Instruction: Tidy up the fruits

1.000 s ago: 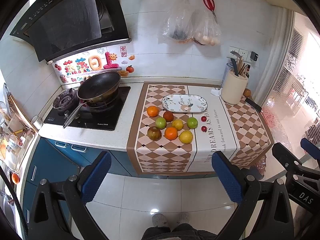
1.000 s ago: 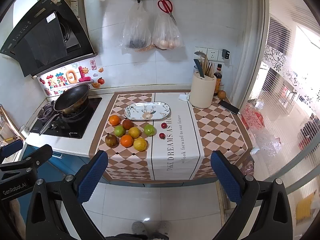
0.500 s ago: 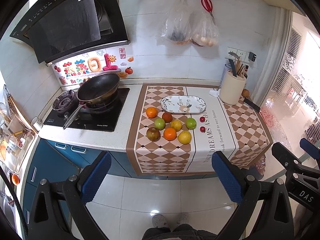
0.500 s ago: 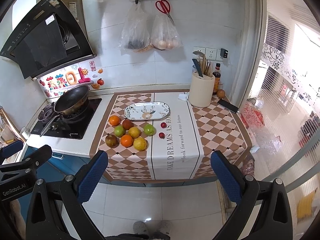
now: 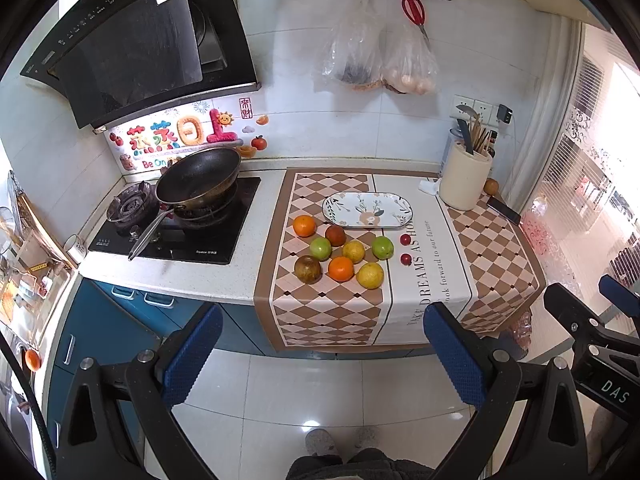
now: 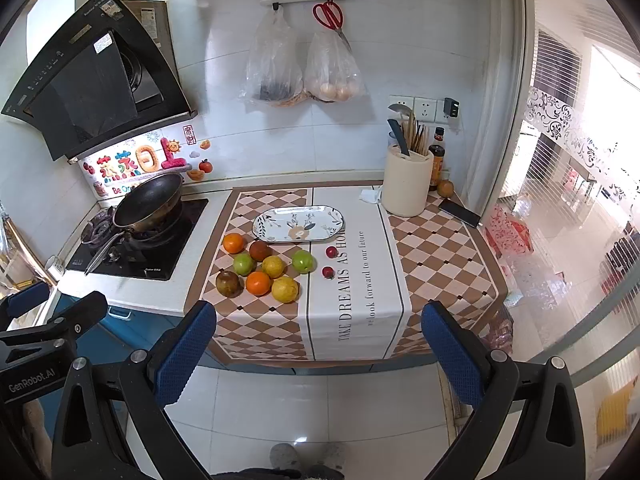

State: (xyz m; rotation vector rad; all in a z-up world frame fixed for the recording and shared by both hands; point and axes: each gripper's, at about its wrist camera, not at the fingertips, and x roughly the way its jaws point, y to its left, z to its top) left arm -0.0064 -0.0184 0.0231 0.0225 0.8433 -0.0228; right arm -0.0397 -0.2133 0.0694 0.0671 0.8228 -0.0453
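Low in both frames we hold the left gripper point(image 5: 322, 350) and right gripper point(image 6: 316, 350) spread wide, grasping nothing. Mid-frame, round orange, green, yellow and brown fruits point(image 5: 344, 254) cluster below an oval plate point(image 5: 367, 210); the hanging bags' point(image 6: 298, 68) contents stay indistinct.

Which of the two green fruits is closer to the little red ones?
The right-hand green fruit, lying beside the small red fruits; the other green fruit sits left, among the oranges.

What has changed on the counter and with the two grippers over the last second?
Nothing was picked up or let go. Both views have shifted very slightly. The left gripper and right gripper stay open and empty above the floor. The fruits remain on the checkered cloth, and the oval plate is empty.
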